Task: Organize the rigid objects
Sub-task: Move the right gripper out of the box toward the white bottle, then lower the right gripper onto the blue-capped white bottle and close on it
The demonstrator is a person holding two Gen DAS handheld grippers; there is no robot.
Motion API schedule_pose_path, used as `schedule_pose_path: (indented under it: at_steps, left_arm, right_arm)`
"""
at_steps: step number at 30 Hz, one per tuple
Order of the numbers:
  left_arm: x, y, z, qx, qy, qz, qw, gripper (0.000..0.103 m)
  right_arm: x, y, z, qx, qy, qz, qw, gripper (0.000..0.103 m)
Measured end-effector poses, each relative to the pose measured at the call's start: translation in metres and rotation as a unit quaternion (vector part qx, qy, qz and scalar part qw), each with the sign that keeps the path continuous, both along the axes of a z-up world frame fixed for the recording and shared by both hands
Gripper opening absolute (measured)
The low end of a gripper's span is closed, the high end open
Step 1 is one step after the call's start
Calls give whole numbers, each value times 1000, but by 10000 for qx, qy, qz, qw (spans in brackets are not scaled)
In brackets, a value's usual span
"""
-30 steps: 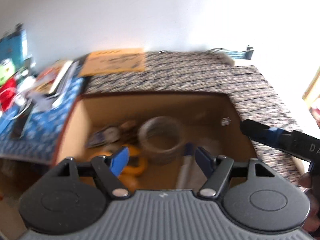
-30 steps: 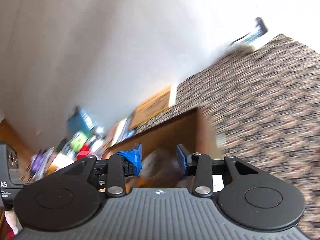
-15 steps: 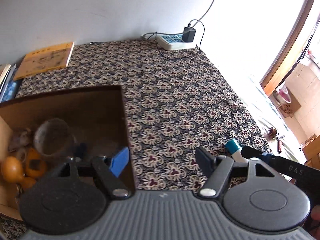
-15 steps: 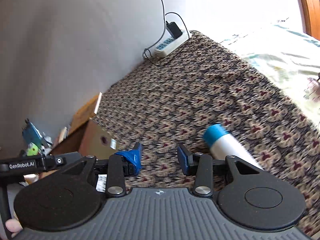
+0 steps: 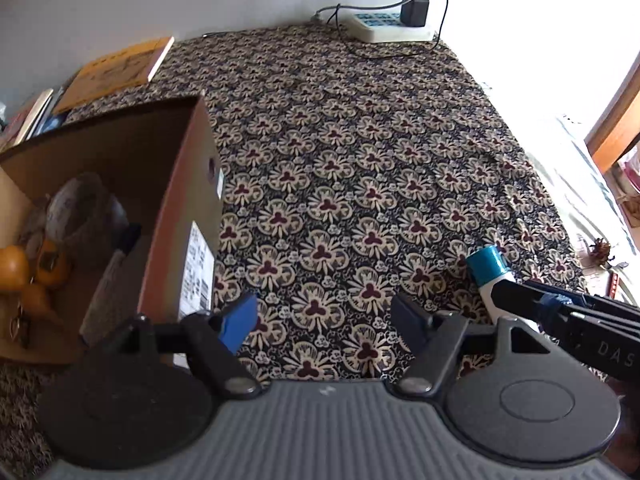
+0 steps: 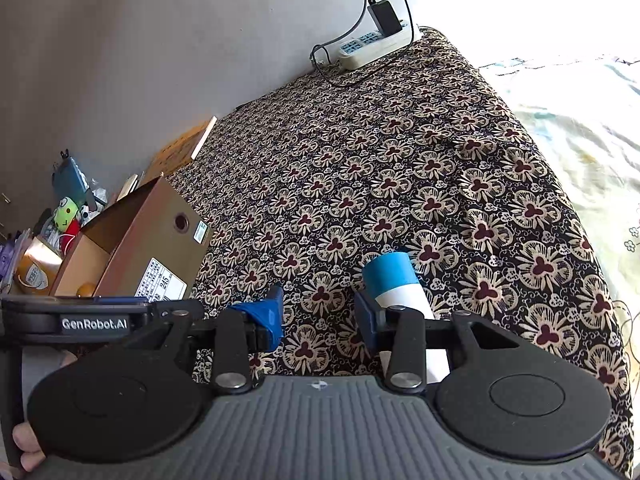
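Both wrist cameras look steeply down, close over the patterned cloth (image 5: 360, 168). Each view takes in the cardboard box (image 6: 152, 240) and the power strip (image 5: 384, 28) at the far edge.

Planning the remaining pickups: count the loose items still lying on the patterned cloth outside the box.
1. A white tube with a blue cap lies on the floral cloth, right of the cardboard box, beside the right hand-held gripper. Others may be hidden.

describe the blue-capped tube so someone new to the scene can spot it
Find the floral-patterned cloth, with a cardboard box at its left. The tube lies alone on the cloth's near right part, just ahead of the right gripper. White body, bright blue cap: nothing else loose lies on that stretch.
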State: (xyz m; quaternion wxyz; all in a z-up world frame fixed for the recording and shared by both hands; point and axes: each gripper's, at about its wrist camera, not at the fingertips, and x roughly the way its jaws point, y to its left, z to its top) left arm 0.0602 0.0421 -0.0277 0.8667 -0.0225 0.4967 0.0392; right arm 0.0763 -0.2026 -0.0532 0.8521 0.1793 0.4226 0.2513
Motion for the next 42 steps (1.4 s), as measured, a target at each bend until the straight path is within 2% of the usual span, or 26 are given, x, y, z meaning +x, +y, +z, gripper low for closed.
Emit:
schedule_pose_path:
  at_steps: [2, 8, 10, 14, 18, 22, 24, 30, 38, 42]
  left_arm:
    - [0, -4, -5, 46, 32, 5, 10000, 73]
    - [6, -11, -24, 46, 90, -67, 9999, 73]
    - [8, -13, -32, -17, 117, -141, 9998, 73]
    - [6, -22, -43, -458, -14, -410, 9981, 73]
    - [4, -40, -58, -805, 133, -917, 9924, 74]
    - [5, -56, -67, -1100, 244, -1228, 9860, 76]
    - [7, -61, -70, -1190, 292, -1337, 9834, 76]
    - [12, -70, -72, -1253, 387, -1555, 9791, 76]
    - [15, -75, -71, -982, 333, -1615, 9814, 77]
    - [13, -77, -70, -940, 358, -1623, 9816, 77]
  right_arm:
    - [2, -2, -3, 124, 1, 27, 9999, 24]
    - [5, -9, -16, 100, -7, -170, 9998, 23]
    - [5, -13, -23, 78, 58, -202, 9997, 19]
    - [6, -26, -32, 26, 65, -460, 9989, 17]
    - [7, -40, -38, 353, 224, -683, 9968, 17]
    - [8, -40, -42, 222, 316, -659, 9971, 16]
    - [9, -41, -44, 314, 417, -662, 9964, 16]
    - [14, -47, -54, 641, 783, -714, 9923, 16]
    - [23, -56, -67, 1178, 1353, -665, 9815, 16]
    - [22, -59, -65, 1217, 1451, -588, 9801, 17]
